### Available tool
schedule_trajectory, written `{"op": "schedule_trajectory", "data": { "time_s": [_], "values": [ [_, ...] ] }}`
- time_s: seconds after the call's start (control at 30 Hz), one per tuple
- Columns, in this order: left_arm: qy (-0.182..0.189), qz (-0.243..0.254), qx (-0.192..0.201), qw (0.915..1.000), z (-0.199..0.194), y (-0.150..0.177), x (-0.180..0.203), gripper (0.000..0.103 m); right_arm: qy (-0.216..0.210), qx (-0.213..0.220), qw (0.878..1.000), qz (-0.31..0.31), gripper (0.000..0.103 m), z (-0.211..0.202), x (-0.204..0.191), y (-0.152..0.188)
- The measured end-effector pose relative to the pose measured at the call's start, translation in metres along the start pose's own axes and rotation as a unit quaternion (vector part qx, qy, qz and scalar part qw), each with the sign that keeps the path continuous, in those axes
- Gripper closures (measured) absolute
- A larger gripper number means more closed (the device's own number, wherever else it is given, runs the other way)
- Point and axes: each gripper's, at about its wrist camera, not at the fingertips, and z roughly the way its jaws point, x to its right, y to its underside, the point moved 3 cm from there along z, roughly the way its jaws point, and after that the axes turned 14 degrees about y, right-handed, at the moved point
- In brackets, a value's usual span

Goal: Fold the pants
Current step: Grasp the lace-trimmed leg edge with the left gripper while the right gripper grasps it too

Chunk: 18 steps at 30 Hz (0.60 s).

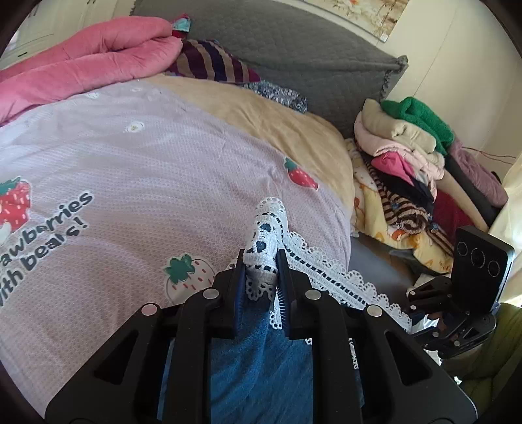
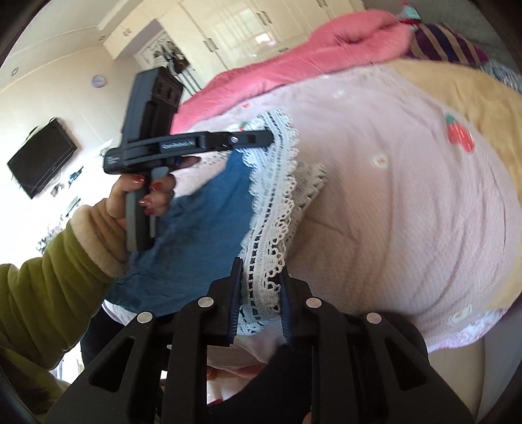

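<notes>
The pants (image 1: 257, 355) are blue with a white lace hem (image 1: 329, 274). My left gripper (image 1: 261, 261) is shut on a bunched part of the lace hem and holds it above the pink strawberry bedspread (image 1: 146, 169). In the right wrist view my right gripper (image 2: 261, 277) is shut on the lace hem (image 2: 277, 202) at another point. The blue cloth (image 2: 202, 228) hangs between the two grippers. The left gripper (image 2: 267, 137) shows there too, held by a hand at the upper left, pinching the hem's far end.
A pink quilt (image 1: 81, 62) and striped pillow (image 1: 212, 62) lie at the bed's head by a grey headboard (image 1: 310, 45). A pile of clothes (image 1: 407, 156) sits right of the bed. The right gripper's body (image 1: 473, 280) is at the right edge. Wardrobes (image 2: 244, 29) and a wall TV (image 2: 42, 156) stand behind.
</notes>
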Motion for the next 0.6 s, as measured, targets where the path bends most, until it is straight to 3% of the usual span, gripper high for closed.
{"op": "schedule_trajectory", "data": {
  "time_s": [0.2,0.5,0.53,0.6],
  "values": [
    [0.010,-0.006,0.038,0.9992,-0.037,0.011,-0.002,0.093,-0.028,0.010,0.998,-0.047,0.086,0.000,-0.044,-0.015],
    [-0.017,-0.039,0.065,0.9970,-0.096,0.059,-0.020,0.093,-0.050,-0.026,0.988,-0.143,0.086,0.039,-0.124,-0.010],
    [-0.023,-0.049,0.067,0.9963,-0.104,0.067,-0.024,0.092,-0.055,-0.033,0.986,-0.157,0.086,0.047,-0.135,-0.007],
    [-0.034,-0.067,0.073,0.9945,-0.116,0.079,-0.033,0.081,-0.051,-0.049,0.980,-0.187,0.086,0.063,-0.158,0.002]
  ]
}}
